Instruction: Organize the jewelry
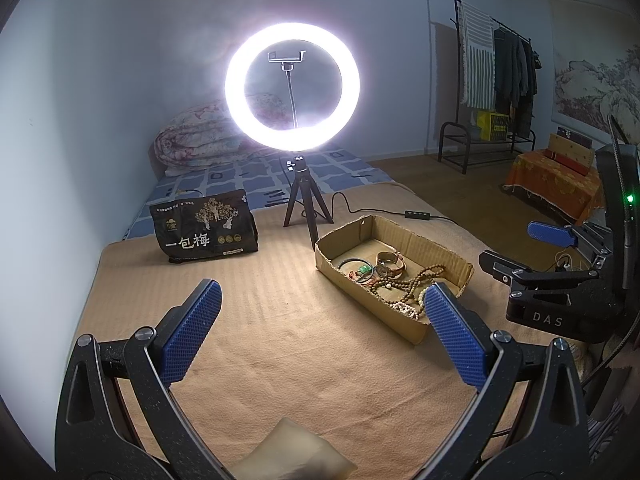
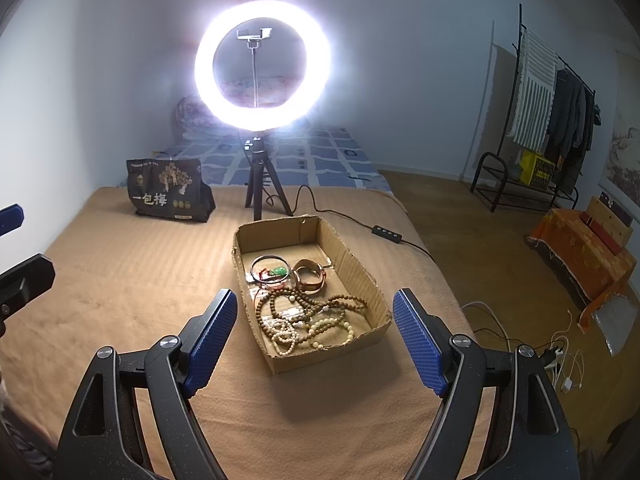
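Observation:
A shallow cardboard box (image 2: 352,268) lies on the tan blanket and holds the jewelry: brown and cream bead strands (image 2: 308,316), a dark bangle (image 2: 269,268) with a green pendant (image 2: 279,271), and copper bangles (image 2: 310,276). The box also shows in the left wrist view (image 1: 440,256), with its beads (image 1: 412,280). My right gripper (image 2: 314,332) is open and empty, hovering just before the box's near end. My left gripper (image 1: 320,324) is open and empty, to the left of the box. The right gripper shows at the right of the left wrist view (image 1: 524,248).
A lit ring light on a small tripod (image 2: 262,68) stands behind the box, its cable and switch (image 2: 386,234) running right. A black snack bag (image 2: 168,192) stands at the back left. A clothes rack (image 2: 552,120) and wooden floor lie to the right.

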Motion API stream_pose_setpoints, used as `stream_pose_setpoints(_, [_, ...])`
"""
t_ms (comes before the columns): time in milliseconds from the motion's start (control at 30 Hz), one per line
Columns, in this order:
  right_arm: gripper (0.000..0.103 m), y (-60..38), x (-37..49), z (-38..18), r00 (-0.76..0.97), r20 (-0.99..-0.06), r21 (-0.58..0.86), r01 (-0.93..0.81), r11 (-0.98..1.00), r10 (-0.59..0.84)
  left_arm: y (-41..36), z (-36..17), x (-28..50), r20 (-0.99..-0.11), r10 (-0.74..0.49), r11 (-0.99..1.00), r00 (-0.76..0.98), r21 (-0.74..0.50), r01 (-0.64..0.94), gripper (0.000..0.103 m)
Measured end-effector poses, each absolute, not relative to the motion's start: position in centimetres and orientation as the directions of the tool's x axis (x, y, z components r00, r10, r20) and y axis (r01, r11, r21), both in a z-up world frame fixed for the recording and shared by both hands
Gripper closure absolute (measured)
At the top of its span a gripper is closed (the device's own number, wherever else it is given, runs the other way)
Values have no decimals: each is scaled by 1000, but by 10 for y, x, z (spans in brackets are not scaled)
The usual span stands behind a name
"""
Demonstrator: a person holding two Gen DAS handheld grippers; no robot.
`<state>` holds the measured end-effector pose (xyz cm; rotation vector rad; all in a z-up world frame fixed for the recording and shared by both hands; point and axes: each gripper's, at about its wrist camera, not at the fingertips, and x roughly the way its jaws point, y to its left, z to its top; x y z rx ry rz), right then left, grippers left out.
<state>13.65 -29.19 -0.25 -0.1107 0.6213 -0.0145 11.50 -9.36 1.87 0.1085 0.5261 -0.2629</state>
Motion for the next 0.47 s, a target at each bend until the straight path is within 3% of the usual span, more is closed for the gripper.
stream_pose_setpoints(467, [23,-293,135,-6,810,-584,-113,-30,993,-43,-92,18,113,-494,-198,964,847,57,258,0])
